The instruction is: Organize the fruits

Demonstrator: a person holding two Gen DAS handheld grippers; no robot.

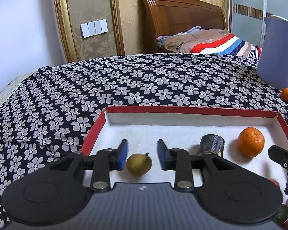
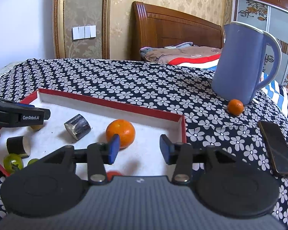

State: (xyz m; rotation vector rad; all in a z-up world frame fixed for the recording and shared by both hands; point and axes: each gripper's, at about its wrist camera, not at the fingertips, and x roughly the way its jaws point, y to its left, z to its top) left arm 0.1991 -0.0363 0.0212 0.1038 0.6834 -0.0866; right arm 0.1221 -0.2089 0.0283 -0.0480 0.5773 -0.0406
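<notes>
A shallow white tray with a red rim (image 1: 182, 110) (image 2: 109, 103) lies on the flowered cloth. My left gripper (image 1: 143, 153) is open over the tray floor. A small yellow-green fruit (image 1: 139, 164), blurred, sits between its blue pads with a gap on the right side. My right gripper (image 2: 140, 149) is open over the tray's right part; a small blurred red fruit (image 2: 113, 174) shows just below its left finger. An orange (image 1: 251, 141) (image 2: 120, 133) rests in the tray beside a dark cylinder piece (image 1: 212, 145) (image 2: 77, 126). A smaller orange (image 1: 287, 94) (image 2: 235, 106) lies outside the tray.
A tall blue jug (image 2: 240, 63) stands on the cloth at the right, with the smaller orange at its base. A dark phone (image 2: 276, 147) lies right of the tray. Another dark piece (image 2: 18, 146) and green fruits (image 2: 12, 162) sit at the tray's left. A bed stands behind.
</notes>
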